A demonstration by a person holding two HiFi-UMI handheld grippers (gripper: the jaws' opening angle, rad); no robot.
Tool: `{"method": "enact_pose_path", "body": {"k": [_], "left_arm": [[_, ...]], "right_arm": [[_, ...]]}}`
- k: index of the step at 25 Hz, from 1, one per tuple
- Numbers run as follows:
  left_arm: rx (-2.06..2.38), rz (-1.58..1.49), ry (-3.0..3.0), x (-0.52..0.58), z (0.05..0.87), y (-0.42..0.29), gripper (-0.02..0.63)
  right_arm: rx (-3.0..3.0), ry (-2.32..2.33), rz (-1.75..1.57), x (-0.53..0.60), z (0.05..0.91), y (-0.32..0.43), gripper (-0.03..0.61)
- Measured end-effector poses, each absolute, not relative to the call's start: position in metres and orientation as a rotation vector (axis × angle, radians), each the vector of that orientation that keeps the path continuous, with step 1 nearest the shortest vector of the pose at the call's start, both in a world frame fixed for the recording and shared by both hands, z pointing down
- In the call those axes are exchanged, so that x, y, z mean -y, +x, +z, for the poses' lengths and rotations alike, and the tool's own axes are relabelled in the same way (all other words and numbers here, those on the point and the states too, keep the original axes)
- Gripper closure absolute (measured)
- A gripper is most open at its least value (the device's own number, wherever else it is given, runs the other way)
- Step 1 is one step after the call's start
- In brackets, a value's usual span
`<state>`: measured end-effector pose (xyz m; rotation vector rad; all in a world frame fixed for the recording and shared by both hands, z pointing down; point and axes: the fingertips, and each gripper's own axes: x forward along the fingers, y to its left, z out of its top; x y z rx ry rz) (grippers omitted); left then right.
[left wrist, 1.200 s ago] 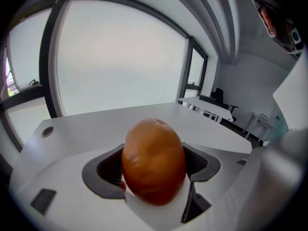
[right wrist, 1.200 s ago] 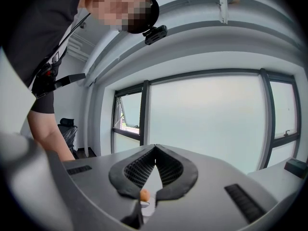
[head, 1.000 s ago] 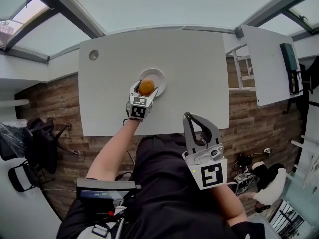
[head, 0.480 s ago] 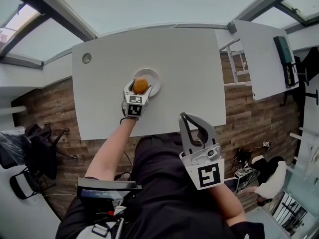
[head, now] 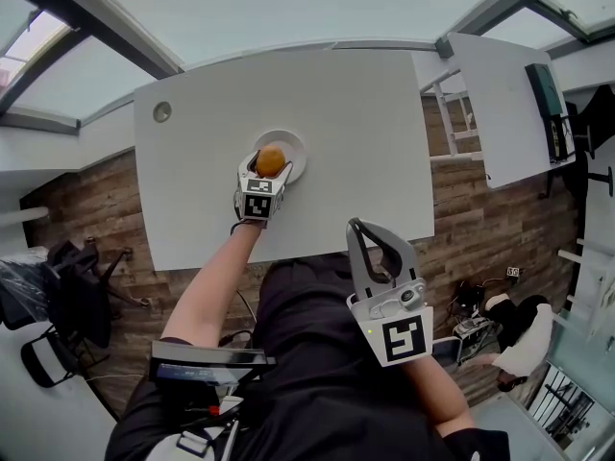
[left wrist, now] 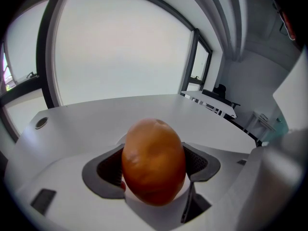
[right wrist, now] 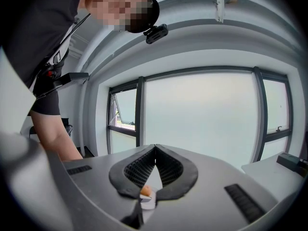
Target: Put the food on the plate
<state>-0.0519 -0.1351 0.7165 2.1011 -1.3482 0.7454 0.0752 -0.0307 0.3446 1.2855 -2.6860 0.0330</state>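
A round orange food item [head: 270, 161] sits between the jaws of my left gripper [head: 269, 158], which is shut on it right over the near part of a small white plate [head: 291, 145] on the white table [head: 365, 133]. In the left gripper view the orange food [left wrist: 154, 160] fills the space between the dark pads [left wrist: 202, 161]. Whether it rests on the plate I cannot tell. My right gripper [head: 357, 227] hangs near my body, off the table's front edge, its jaws shut and empty [right wrist: 155, 147].
A round cable hole [head: 161, 111] marks the table's far left corner. A second white table [head: 500, 113] with a dark device [head: 548, 104] stands to the right. Dark chairs [head: 58, 277] sit on the wooden floor at left.
My left gripper has sunk slightly over the plate with the orange food still in it. The right gripper has stayed where it was.
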Motion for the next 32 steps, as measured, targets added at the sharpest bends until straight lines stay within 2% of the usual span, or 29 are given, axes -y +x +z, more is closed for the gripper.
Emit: {"method": "enact_pose_path", "body": {"k": [32], "left_arm": [[1.219, 0.921, 2.162, 0.137, 0.736, -0.036, 0.265]], "right_arm": [[2.64, 1.328, 0.059, 0.029, 0.35, 0.084, 0.572]]}}
